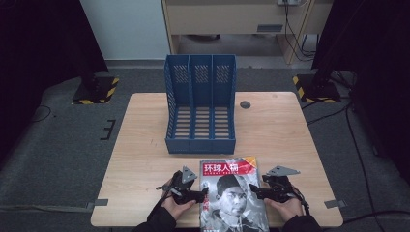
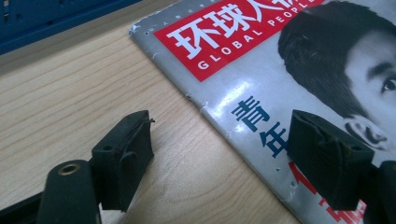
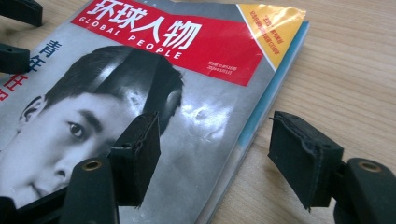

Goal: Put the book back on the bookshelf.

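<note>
A pale wooden desk (image 1: 145, 159) stood on grey carpet, with black stands on striped bases off its far corners and a light cabinet against the far wall. The near end of the magazine (image 1: 234, 193) ran past the bottom of the high view, so its lower part was cut off, and the small print under its red title band was too fine to read. The person's forearms entered from that same edge, with no more than dark sleeves and hands in sight.

A blue file rack (image 1: 200, 104) with three compartments stood upright near the middle of the desk, toward the far edge, its open side facing the near edge; all three compartments held nothing. The magazine lay flat, cover up, just in front of the rack and well apart from it, reaching the desk's near edge.

The left gripper (image 1: 203, 195) sat low at the magazine's left edge, pointing inward. In the left gripper view its jaws were spread wide, one over bare wood, the other over the cover, with the magazine's edge running between them; neither pad pressed on it. The right gripper (image 1: 255, 192) mirrored it at the right edge. In the right gripper view its jaws straddled that edge, one above the cover, one above the desk, open and not clamping the pages.
</note>
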The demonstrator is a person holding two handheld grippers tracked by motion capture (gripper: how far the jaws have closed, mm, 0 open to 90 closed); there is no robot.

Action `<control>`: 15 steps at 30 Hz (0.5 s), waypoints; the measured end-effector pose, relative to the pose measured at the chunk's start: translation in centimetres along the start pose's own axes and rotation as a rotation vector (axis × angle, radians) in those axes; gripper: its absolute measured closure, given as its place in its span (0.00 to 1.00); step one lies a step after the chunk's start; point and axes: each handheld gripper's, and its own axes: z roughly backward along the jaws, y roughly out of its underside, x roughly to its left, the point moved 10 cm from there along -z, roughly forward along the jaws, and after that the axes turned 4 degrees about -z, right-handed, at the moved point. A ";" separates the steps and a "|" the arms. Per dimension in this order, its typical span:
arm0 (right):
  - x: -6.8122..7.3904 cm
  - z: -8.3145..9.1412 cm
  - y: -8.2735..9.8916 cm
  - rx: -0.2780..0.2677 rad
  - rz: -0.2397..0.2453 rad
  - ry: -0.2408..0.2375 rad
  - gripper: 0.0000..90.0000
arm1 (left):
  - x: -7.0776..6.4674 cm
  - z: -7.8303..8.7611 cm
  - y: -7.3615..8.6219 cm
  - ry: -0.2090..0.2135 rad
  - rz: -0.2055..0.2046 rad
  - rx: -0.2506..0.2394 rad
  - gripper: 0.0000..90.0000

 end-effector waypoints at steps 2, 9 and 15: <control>0.2 -0.2 0.2 0.009 -0.002 -0.008 0.39 | -0.1 -0.1 0.0 -0.001 -0.006 0.000 0.23; 0.3 -0.8 0.4 0.027 0.000 -0.011 0.38 | -0.4 -0.3 -0.1 0.004 -0.020 -0.009 0.22; 0.3 -1.0 0.3 0.011 -0.008 -0.012 0.37 | -1.7 -1.0 -0.7 0.022 -0.049 -0.040 0.22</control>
